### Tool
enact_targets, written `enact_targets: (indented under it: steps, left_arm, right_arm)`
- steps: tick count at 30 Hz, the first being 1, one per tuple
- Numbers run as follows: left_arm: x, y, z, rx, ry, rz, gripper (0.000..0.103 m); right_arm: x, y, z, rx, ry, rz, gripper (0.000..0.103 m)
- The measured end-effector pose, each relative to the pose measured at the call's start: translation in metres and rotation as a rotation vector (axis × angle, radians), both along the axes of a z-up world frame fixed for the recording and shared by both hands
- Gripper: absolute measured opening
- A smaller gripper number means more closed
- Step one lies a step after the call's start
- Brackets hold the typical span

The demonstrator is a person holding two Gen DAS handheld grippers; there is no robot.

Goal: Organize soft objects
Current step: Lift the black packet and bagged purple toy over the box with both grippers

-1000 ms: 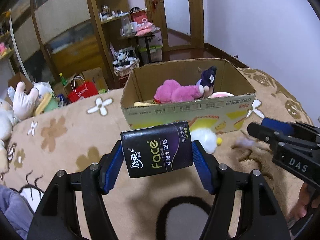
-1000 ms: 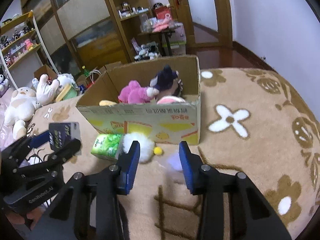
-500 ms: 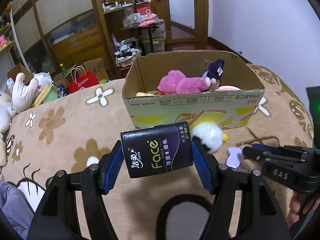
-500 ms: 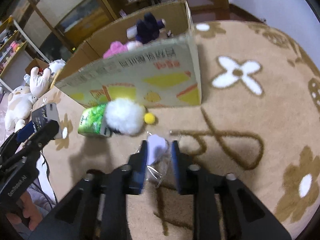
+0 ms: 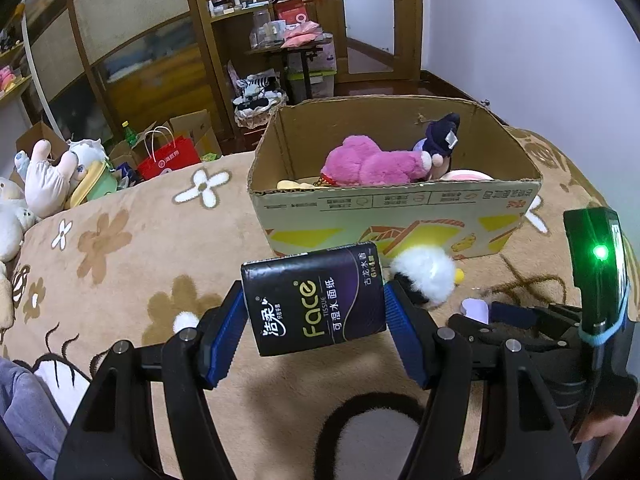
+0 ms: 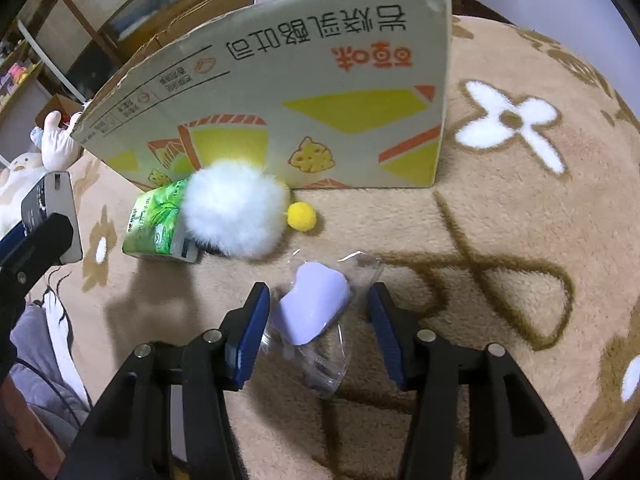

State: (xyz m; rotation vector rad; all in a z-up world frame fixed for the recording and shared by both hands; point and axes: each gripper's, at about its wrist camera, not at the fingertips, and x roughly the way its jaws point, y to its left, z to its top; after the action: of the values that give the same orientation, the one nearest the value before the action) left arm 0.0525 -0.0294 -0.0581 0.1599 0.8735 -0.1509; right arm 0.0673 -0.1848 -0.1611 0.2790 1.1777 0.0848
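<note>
Surface: everything sat on a fuzzy tan blanket (image 5: 132, 248) with white and brown flower shapes, looked like a bed.
Room, far left: a heap of plush toys (image 5: 44, 180) off the blanket's edge, with a red paper bag (image 5: 168, 158) and wooden shelving (image 5: 240, 20) behind.
Room, middle: an open cardboard box (image 5: 400, 216) stood on the blanket, a pink plush (image 5: 372, 164) and a dark purple plush (image 5: 442, 138) lying inside.
In front of the box: a green tissue pack (image 6: 154, 222), a white pompom (image 6: 236, 208) resting against it, and a small yellow ball (image 6: 301, 216) just beside that.
Left gripper (image 5: 314, 316): angled down over the blanket, jaws clamped on both sides of a black Face tissue pack (image 5: 314, 300), lifted clear of the surface.
Right gripper (image 6: 318, 322): pointed steeply down, jaws opening, blue pads either side of a lilac item in a clear wrapper (image 6: 314, 306) lying on the blanket; neither pad looked to be pressing on it.
Change, left: same hold on the black pack as a second ago, barely shifted.
Change, right: it had dropped from hovering in front of the box to right over the lilac item, narrowing halfway through, then widening again.
</note>
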Motion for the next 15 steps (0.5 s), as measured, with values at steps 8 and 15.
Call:
enact_targets:
  steps: [8, 15]
  left_arm:
    - [0.001, 0.003, 0.000, -0.015, 0.006, 0.013, 0.067]
    - [-0.003, 0.007, 0.009, -0.043, -0.034, 0.019, 0.067]
  right_arm:
    - [-0.006, -0.008, 0.016, 0.030, -0.056, -0.006, 0.019]
    - [-0.029, 0.000, 0.058, -0.013, -0.192, 0.004, 0.018]
